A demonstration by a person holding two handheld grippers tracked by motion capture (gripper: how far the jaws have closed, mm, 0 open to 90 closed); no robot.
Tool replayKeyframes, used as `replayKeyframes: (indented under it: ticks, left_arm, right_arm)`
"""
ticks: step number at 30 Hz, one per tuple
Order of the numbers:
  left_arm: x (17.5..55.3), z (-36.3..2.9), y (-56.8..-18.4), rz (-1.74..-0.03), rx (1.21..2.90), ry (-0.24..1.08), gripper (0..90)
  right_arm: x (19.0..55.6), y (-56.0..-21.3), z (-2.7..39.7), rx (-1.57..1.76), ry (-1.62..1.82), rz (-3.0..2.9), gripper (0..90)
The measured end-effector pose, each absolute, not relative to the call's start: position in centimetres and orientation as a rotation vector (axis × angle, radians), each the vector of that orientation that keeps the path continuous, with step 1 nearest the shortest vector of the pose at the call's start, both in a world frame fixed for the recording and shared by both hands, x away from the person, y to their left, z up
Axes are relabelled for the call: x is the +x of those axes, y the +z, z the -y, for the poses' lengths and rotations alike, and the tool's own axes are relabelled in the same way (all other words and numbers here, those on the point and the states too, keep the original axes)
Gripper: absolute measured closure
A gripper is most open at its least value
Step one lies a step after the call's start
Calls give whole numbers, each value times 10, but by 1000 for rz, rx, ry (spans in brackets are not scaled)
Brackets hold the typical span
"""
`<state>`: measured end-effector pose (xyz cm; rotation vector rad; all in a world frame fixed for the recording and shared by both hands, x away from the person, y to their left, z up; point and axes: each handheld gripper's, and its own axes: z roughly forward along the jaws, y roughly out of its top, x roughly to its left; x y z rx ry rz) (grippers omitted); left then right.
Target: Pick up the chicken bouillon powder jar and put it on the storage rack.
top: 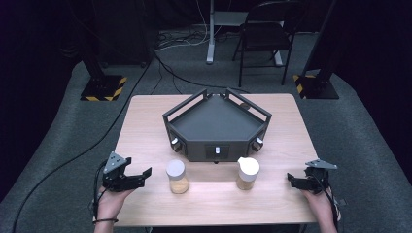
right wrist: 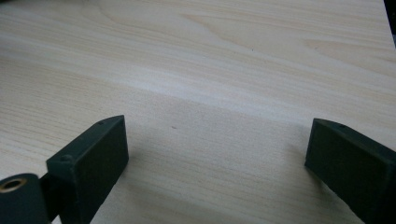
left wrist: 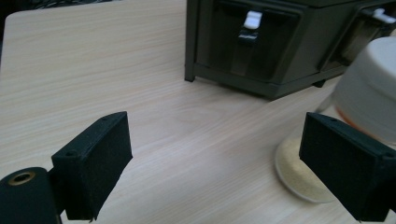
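Now, lower frame: left gripper [top: 145, 173] and right gripper [top: 290, 178] both released, empty | round-lidded jar [top: 177, 176] lower centre, spouted jar [top: 248, 173] just right | advice: centre jaws level around jar, then squeeze gently.

Dark studio lab: hazard-striped stand bases [top: 103, 89]

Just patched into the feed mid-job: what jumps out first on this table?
A dark five-sided tray with railed walls and knobs on its front sits mid-table. In front of it stand two white-lidded jars holding tan powder, the left jar and the right jar. The left tongs and right tongs flank them, both open and holding nothing.
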<state>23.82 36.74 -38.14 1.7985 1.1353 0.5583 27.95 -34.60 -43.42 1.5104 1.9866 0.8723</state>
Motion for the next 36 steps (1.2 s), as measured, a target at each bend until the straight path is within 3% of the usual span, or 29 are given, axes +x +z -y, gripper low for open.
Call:
replayKeyframes:
  ticks: [17, 36]
  left_arm:
    - [237, -341, -368, -939, 1809, 467, 85]
    - [245, -298, -392, -904, 1818, 477, 86]
  right_arm:
    - [280, -434, 346, 1512, 872, -1988, 43]
    - [280, -434, 346, 1512, 872, -1988, 41]
